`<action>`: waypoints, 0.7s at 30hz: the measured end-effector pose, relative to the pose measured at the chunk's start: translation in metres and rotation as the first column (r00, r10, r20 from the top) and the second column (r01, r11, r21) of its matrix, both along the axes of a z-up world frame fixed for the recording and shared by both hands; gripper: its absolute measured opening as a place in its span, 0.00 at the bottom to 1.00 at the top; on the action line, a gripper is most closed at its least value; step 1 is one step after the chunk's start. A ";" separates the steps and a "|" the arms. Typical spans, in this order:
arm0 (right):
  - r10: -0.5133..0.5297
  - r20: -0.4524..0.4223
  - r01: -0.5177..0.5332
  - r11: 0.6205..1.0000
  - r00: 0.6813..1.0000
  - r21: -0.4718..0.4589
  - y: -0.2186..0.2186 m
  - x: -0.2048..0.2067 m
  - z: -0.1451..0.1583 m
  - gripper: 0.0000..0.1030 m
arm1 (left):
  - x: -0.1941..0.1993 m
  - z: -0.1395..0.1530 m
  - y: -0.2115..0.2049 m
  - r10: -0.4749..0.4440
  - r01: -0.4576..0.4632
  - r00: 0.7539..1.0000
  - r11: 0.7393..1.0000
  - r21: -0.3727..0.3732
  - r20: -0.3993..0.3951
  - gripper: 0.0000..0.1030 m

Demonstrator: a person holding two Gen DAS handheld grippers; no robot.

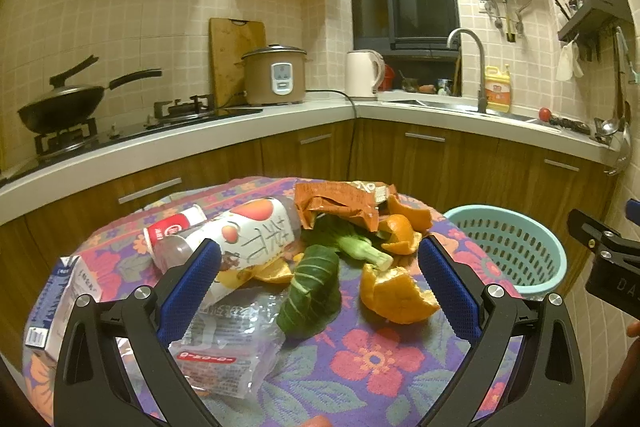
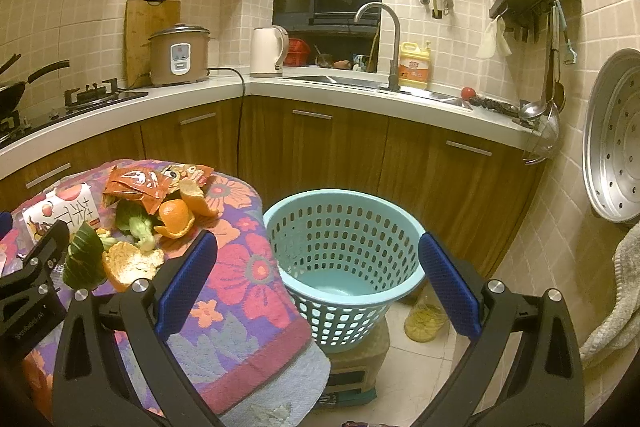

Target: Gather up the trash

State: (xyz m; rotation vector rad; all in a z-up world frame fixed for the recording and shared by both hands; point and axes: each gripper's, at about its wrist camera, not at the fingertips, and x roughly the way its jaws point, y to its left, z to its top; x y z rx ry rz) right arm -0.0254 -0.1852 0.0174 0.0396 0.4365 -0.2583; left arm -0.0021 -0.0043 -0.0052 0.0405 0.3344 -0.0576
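Left wrist: left tongs [image 1: 319,269] spread over curled orange peel [image 1: 394,293], right tongs [image 2: 318,277] spread, perforated plastic basket [image 2: 344,247].

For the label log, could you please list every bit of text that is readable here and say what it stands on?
"茶π": bottle.
"DA", cut off: right gripper body.
Too blurred to read: clear wrapper, orange snack bag, carton, red-labelled cup, detergent jug, left gripper body.
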 end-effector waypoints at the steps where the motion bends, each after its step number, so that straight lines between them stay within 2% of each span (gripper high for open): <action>1: 0.007 0.000 -0.007 1.000 1.000 0.006 0.000 -0.001 0.001 0.94 | 0.000 0.000 0.000 -0.010 0.010 1.000 1.000 -0.003 -0.004 0.93; 5: 0.063 0.012 -0.063 0.998 0.998 0.005 0.010 -0.004 0.002 0.94 | -0.005 0.004 0.008 -0.005 0.005 1.000 0.999 -0.032 -0.018 0.93; 9: 0.130 0.022 -0.130 0.991 0.991 -0.015 0.028 -0.006 0.003 0.94 | -0.022 0.011 0.048 0.049 -0.057 0.997 0.990 -0.128 -0.064 0.93; 12: 0.205 0.007 -0.205 0.979 0.979 -0.001 0.045 -0.004 0.000 0.92 | -0.039 0.022 0.081 0.120 -0.127 0.991 0.984 -0.127 -0.061 0.93; 14: 0.260 -0.006 -0.260 0.966 0.966 0.010 0.058 -0.004 -0.003 0.91 | -0.051 0.027 0.105 0.183 -0.189 0.981 0.975 -0.115 -0.060 0.93; 17: 0.351 -0.033 -0.350 0.936 0.936 0.025 0.084 -0.001 -0.008 0.85 | -0.065 0.026 0.149 0.288 -0.296 0.953 0.950 -0.094 -0.090 0.92; 21: 0.479 -0.072 -0.475 0.878 0.875 0.061 0.123 0.000 -0.016 0.78 | -0.071 0.018 0.196 0.336 -0.356 0.929 0.926 -0.128 -0.153 0.86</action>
